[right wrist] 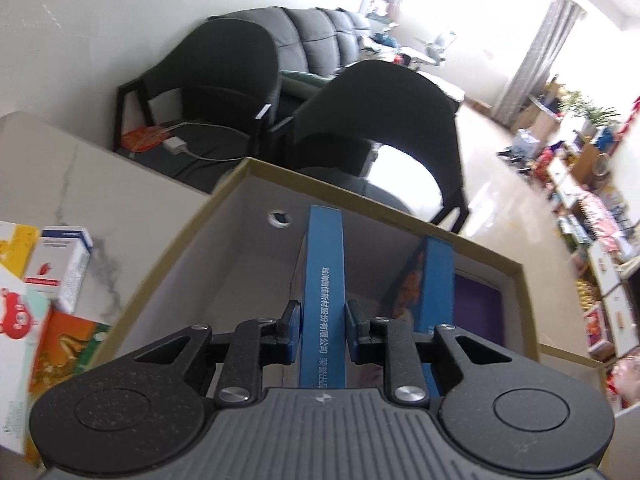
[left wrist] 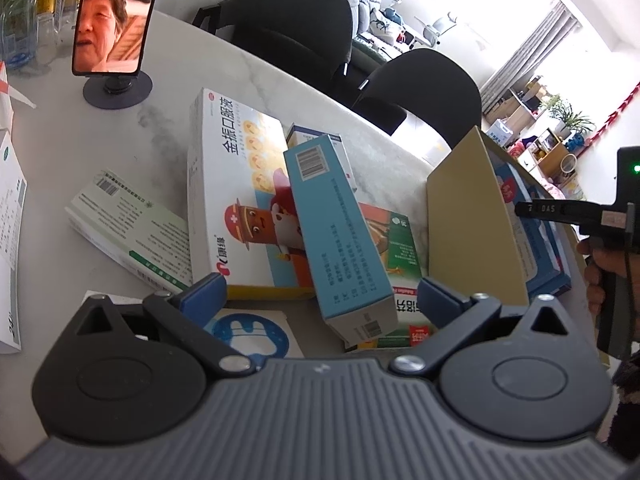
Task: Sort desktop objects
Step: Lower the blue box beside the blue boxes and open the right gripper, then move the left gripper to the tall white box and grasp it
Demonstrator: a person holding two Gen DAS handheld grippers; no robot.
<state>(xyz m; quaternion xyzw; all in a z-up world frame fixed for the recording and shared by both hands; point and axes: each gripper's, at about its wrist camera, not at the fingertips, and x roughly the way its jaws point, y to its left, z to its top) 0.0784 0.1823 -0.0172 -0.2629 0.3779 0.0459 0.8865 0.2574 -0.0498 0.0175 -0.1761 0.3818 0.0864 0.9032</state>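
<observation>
Two blue boxes stood on edge inside the open carton [right wrist: 168, 248] at the right of the table [left wrist: 200, 60]. One leaned against the right wall [right wrist: 438, 280]. The other, the blue box [right wrist: 324, 264] with white lettering down its spine, ran from near to far between the jaws of your right gripper [right wrist: 322, 332]. Those jaws were narrow, a pad close against each side of the box, but I could not tell whether they were pressing or had just let go.

Your left gripper [left wrist: 320, 294] hung with its jaws wide and holding nothing over the loose pile left of the carton. That pile was made up of the big white cartoon box [left wrist: 236, 184], a light-blue box [left wrist: 340, 232] lying slantwise across it, an orange-and-green box [left wrist: 396, 248] underneath and a green-and-white box [left wrist: 132, 232] further left.

As I judged it, the step in hand was filing the lettered box upright in the carton. To do that well, you needed to keep it square to the carton walls and parallel to its neighbour, with its lower edge flat on the floor. Any opening of the jaws should have been slow, because a box that thin on edge looked likely to tip into the empty left half of the carton. Lifting straight up would have spared both spines a knock.
</observation>
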